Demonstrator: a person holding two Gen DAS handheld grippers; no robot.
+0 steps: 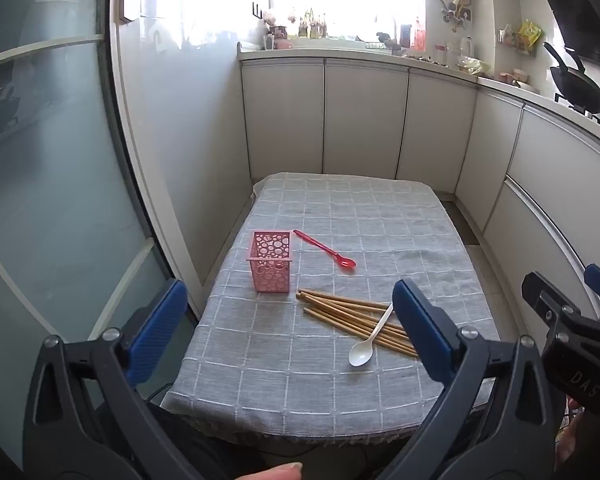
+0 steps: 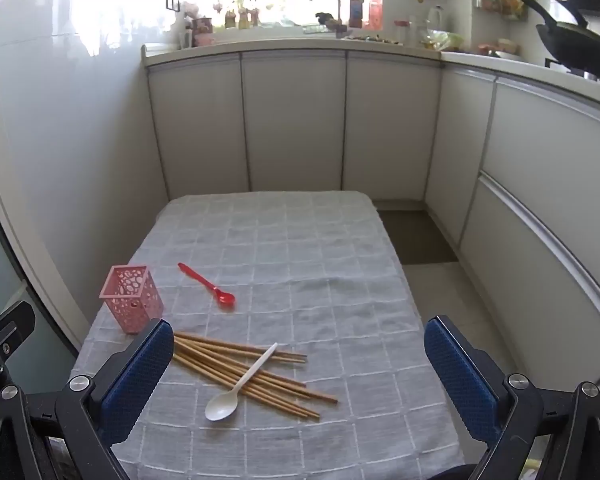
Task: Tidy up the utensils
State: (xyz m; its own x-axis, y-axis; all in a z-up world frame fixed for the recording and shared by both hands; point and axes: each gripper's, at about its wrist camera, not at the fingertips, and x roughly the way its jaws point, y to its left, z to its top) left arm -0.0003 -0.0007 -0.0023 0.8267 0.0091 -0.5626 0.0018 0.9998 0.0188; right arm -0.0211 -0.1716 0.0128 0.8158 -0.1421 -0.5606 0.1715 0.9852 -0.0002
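A pink perforated holder (image 1: 271,261) (image 2: 132,298) stands upright and empty on the left of the table. A red spoon (image 1: 325,249) (image 2: 208,285) lies just right of it. Several wooden chopsticks (image 1: 348,314) (image 2: 244,372) lie in a loose pile nearer me, with a white spoon (image 1: 370,338) (image 2: 238,384) lying across them. My left gripper (image 1: 288,332) is open and empty, held above the near table edge. My right gripper (image 2: 300,376) is open and empty, above the near edge; the chopsticks and white spoon lie between its fingers in view. The right gripper also shows in the left wrist view (image 1: 568,320).
The table wears a grey checked cloth (image 1: 340,392) (image 2: 340,280). White kitchen cabinets (image 1: 364,120) (image 2: 292,120) run behind and along the right. A glass door (image 1: 40,160) stands at the left. A black wok (image 2: 576,44) sits on the counter at the right.
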